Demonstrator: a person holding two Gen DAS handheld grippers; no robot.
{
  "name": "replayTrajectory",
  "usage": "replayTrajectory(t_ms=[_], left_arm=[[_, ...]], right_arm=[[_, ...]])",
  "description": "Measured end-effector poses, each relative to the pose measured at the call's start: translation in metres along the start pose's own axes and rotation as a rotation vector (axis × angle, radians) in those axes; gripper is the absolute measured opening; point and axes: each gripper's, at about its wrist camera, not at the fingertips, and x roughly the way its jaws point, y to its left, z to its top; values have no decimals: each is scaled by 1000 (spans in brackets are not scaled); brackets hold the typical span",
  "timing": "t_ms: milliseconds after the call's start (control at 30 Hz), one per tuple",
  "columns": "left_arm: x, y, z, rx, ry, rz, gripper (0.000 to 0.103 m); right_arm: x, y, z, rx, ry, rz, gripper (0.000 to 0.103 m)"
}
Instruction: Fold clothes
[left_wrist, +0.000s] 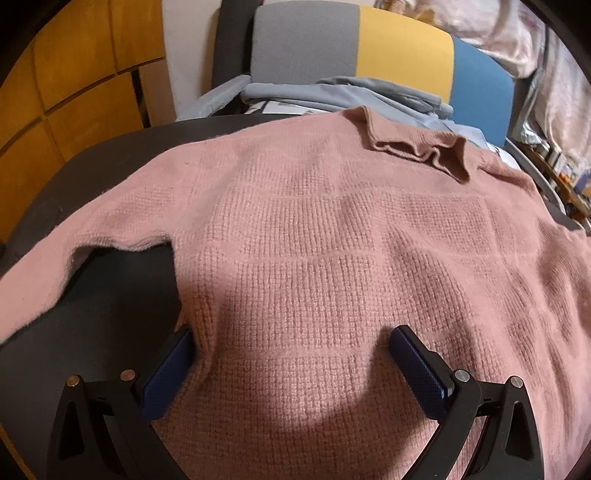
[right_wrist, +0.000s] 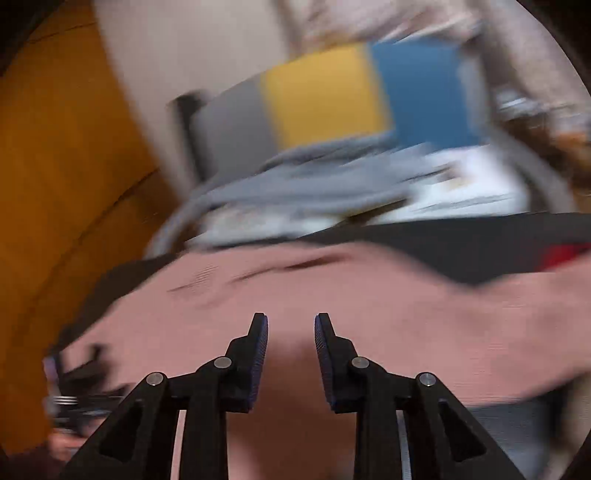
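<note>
No text, label, brand, number or sign could be read in either view. Flat white printed sheets (left_wrist: 280, 108) lay under the folded grey-blue garments (left_wrist: 332, 90) beyond the pink knitted sweater (left_wrist: 332, 240), but their dark markings were too small to make out in the left wrist view and smeared by blur in the right wrist view.
</note>
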Motion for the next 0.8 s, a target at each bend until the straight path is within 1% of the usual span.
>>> replayTrajectory(t_ms=[33, 100, 133, 267, 300, 333, 367, 400, 533, 567, 600, 667, 700, 767, 800], left_arm=[[0, 2, 2, 5, 5, -5, 103], [3, 12, 7, 7, 4, 5, 103], [5, 17, 10, 6, 3, 13, 103], [11, 31, 12, -9, -15, -6, 103], [11, 32, 11, -10, -22, -10, 103], [12, 33, 10, -12, -29, -15, 103], [12, 31, 9, -6, -33, -7, 103], [12, 30, 8, 1, -38, 0, 103], [11, 33, 5, -16, -47, -19, 103], [11, 34, 4, -20, -50, -24, 103], [12, 34, 4, -18, -50, -22, 103], [13, 33, 5, -14, -50, -20, 103], [13, 34, 5, -16, -51, -21, 103], [13, 35, 5, -18, -52, -24, 103], [13, 35, 4, -19, -53, -26, 103]], right_arm=[[29, 12, 6, 11, 60, 45, 26], [77, 25, 16, 48, 161, 89, 28], [86, 24, 22, 81, 160, 95, 28], [115, 14, 43, 217, 134, 112, 27], [122, 12, 49, 252, 127, 116, 26], [129, 9, 54, 286, 120, 120, 7], [136, 7, 60, 320, 114, 124, 5], [144, 4, 65, 354, 107, 129, 5], [172, -6, 87, 490, 80, 145, 5], [171, -7, 96, 493, 46, 140, 5], [173, -10, 104, 483, 35, 120, 5], [178, -16, 120, 461, 20, 77, 15], [183, -23, 126, 458, 44, 61, 30], [183, -36, 125, 477, 82, 4, 30], [175, -43, 123, 486, 69, 7, 30]])
